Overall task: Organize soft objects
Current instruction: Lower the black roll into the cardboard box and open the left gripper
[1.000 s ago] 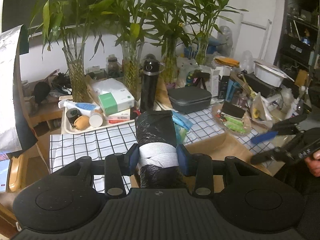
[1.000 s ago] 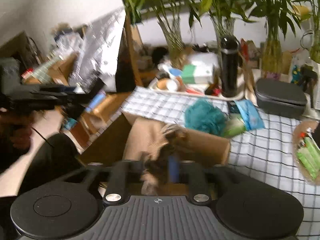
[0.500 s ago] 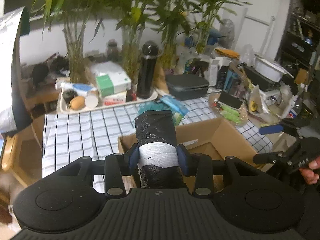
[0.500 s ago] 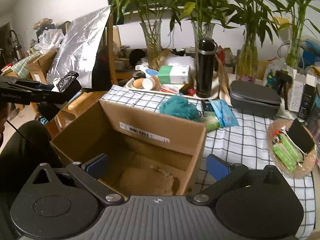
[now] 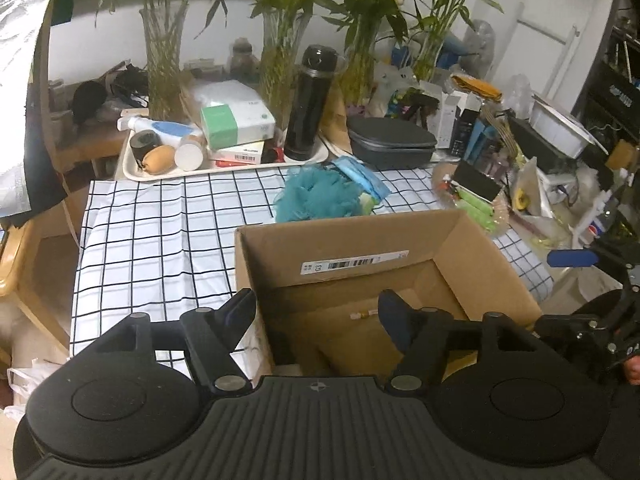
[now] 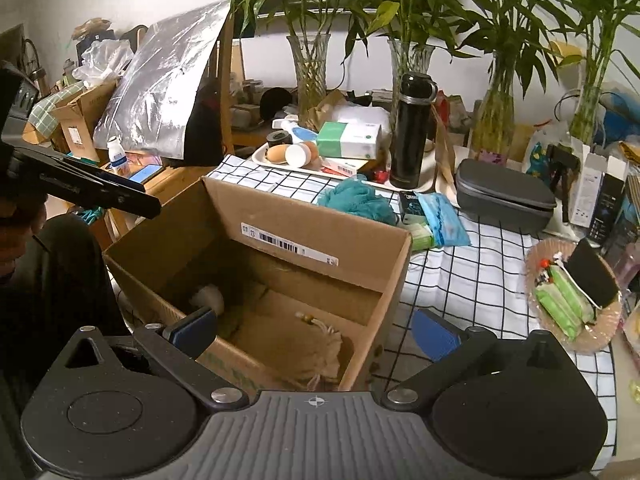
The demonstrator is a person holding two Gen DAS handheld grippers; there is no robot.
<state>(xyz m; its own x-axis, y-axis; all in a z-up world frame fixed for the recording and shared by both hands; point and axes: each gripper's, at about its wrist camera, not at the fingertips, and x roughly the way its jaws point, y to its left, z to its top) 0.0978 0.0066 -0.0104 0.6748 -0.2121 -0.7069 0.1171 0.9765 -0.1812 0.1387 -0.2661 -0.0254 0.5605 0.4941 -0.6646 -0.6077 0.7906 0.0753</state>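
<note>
My checked black-and-white tablecloth carries everything; on its near edge sits the open brown cardboard box, within reach of both my hands so soft things can drop straight in. Inside lies a tan drawstring cloth pouch on the floor, and a roll with a pale end rests in the box's left corner. Beyond the box, a teal mesh bath pouf waits on the cloth just beside a blue soft packet, probably my next pick. My left gripper hangs over the box, its jaws opening with nothing between them. My right gripper is spread to its widest over the box's near right corner, holding nothing.
</note>
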